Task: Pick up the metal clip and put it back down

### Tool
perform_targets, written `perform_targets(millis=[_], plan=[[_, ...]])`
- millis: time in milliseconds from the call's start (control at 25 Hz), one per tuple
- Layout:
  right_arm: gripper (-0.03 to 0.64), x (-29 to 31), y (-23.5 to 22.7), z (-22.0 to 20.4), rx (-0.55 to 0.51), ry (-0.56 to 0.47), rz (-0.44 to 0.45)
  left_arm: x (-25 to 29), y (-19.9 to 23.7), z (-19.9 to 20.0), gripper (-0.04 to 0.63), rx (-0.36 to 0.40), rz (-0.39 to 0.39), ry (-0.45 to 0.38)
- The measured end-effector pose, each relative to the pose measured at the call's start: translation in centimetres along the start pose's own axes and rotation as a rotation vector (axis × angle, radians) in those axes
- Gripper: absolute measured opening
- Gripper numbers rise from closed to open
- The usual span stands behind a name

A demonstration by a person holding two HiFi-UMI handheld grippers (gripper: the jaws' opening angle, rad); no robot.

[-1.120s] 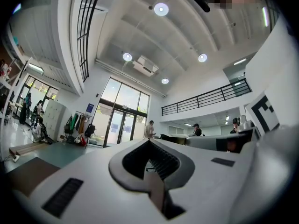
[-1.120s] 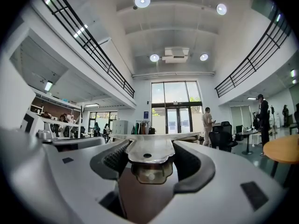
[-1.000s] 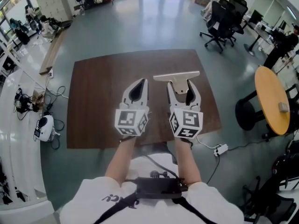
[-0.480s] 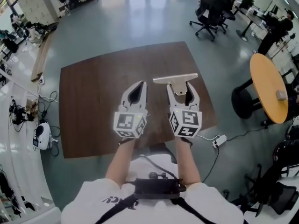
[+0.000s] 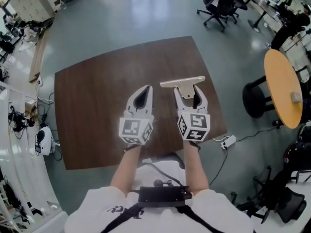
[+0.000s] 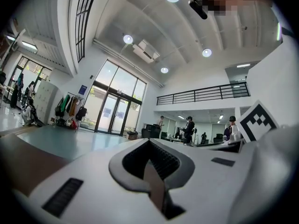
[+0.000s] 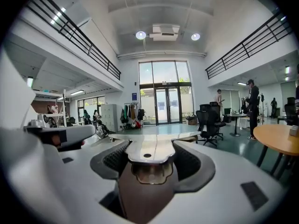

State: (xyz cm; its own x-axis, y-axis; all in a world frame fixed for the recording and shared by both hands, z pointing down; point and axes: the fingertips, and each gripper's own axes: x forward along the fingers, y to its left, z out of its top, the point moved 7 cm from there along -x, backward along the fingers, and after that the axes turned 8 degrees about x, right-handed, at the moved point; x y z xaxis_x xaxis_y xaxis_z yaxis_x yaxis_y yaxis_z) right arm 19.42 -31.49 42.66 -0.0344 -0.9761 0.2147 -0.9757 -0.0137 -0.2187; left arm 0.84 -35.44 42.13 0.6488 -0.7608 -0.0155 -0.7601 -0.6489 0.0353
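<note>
Flat shiny metal clip (image 5: 182, 81), clamped in right gripper (image 5: 189, 89), dark wood-grain table (image 5: 97, 101)

No readable text anywhere. Dark print on my shirt (image 5: 115, 209) is too small and cut off to read.

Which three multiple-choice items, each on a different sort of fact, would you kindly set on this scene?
1. How do the left gripper's jaws stand? A wide apart; B together, empty; C shut on a cup.
2. What colour is the table? A white; B green; C dark brown.
3. Where is the metal clip? A flat on the table; B in the left gripper; C between the right gripper's jaws.
Key: 1 B, its own view shows the pads meeting; 2 C, plain in the head view; 3 C, the pads press on its stem, above the table.
</note>
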Motion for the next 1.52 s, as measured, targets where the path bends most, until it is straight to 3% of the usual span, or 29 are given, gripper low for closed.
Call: perform_targets(millis=[480,800,1040,1520], plan=[[0.302,10.2,-5.7,-6.3,0.034,0.183,-0.031,7.8,2.6,-8.0,0.011,-0.028,0.018,0.176],[0.302,16.9,-9.6,-11.7,0.047,0.315,0.003,12.0,3.7,-14.2,0.011,-0.071,0.056,0.29],[0.302,22.1,-10.1,-15.1,0.026,0.385,0.033,14.4,5.1,-18.3,0.011,-0.105,0.06,0.364],[0.302,26.2,-10.0,-22.3,0.042,0.512,0.012,15.7,7.6,-23.5,0.011,-0.147,0.099,0.44]])
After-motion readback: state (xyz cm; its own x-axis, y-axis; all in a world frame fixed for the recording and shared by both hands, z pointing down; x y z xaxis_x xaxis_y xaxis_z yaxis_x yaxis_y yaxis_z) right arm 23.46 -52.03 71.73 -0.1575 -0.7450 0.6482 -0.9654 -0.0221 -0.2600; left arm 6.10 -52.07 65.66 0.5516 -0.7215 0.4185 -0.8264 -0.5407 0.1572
